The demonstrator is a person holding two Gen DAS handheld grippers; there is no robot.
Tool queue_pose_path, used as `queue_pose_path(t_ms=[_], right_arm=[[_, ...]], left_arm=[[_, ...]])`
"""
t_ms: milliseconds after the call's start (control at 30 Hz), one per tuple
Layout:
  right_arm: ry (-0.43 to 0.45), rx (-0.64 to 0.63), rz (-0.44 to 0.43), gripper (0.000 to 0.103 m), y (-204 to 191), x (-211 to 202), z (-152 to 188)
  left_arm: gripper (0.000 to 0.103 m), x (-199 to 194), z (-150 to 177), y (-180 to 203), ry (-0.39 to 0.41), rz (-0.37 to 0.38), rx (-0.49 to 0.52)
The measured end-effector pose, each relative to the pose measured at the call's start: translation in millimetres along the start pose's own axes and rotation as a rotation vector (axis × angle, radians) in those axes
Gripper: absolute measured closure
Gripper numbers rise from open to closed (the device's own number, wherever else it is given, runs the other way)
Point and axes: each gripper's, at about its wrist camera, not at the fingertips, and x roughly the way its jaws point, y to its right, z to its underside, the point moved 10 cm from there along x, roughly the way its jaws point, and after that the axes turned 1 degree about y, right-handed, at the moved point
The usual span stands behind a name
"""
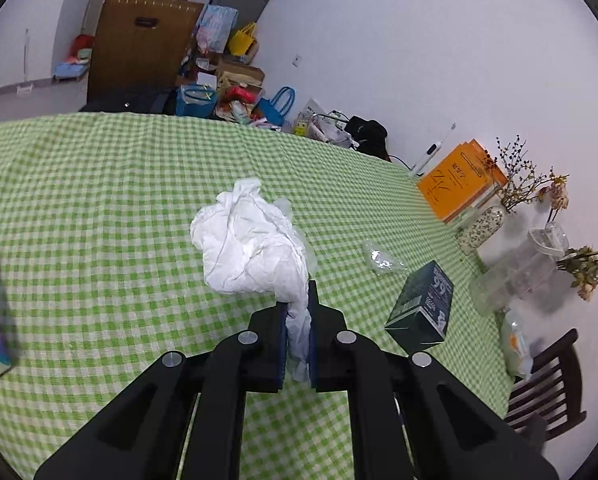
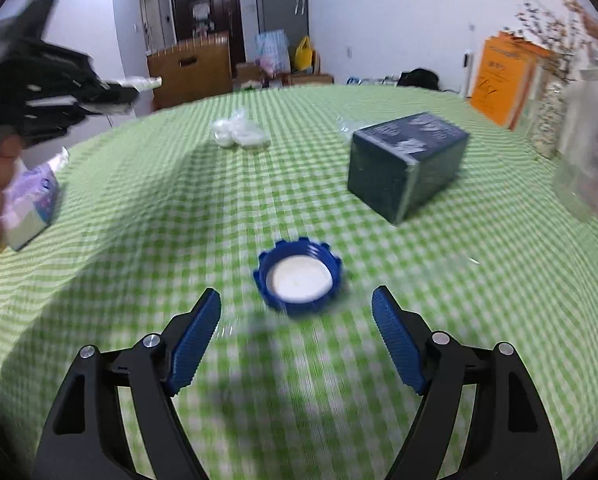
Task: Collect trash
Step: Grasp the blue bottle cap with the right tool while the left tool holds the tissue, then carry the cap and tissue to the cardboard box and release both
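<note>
My left gripper [image 1: 299, 300] is shut on a tail of a crumpled white paper wad [image 1: 251, 240], which bulges out ahead of the fingers over the green checked tablecloth [image 1: 99, 200]. In the right wrist view that left gripper [image 2: 135, 92] shows at the upper left, with a white scrap [image 2: 145, 82] in its tips. My right gripper [image 2: 297, 304] stands open low over the table. A blue bottle cap [image 2: 299, 280] with a white liner lies open side up just ahead of its fingertips, untouched. A small white and clear plastic wad [image 2: 239, 132] lies farther back.
A dark green box [image 2: 407, 164] stands right of the cap, with a clear wrapper [image 1: 383, 258] behind it. Orange books [image 1: 459, 180], glass vases [image 1: 539, 256] with dried flowers and a pouch line the right edge. A tissue pack [image 2: 31, 204] lies at the left. A chair [image 1: 547, 384] stands beyond the table.
</note>
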Motion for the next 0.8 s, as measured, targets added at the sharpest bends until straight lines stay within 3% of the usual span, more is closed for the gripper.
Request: queue_pose_path(t_ms=[133,167,200,500,667,800], right_arm=[[-0.043,0.012,-0.004,0.030,-1.6,22.1,-3.5],[-0.061,0.022,-0.013,0.034,-1.5,25.7,-2.4],[-0.061,0.032,-0.029,0.050,-1.5,26.5,-2.6],[0.031,0.046,-0.007,0.050,10.9,-17.1,-10.0],[0.097,0.081,0.024,0.050,32.3,-58.0,0.6],[0.138,0.149,0.082,0.050,69.9,-93.3,17.1]], left_arm=[[0.098,-0.6,1.7,5.2,-0.009,0.035,-0.004],[0.098,-0.5,2.5,6.1,-0.010,0.035,0.000],[0.098,0.7,3.3,7.5,-0.012,0.034,0.002],[0.098,9.9,11.1,37.1,-0.020,0.046,0.062],[0.098,11.8,25.7,72.6,-0.044,0.117,0.120],[0.098,21.5,49.4,100.6,-0.107,0.173,0.158]])
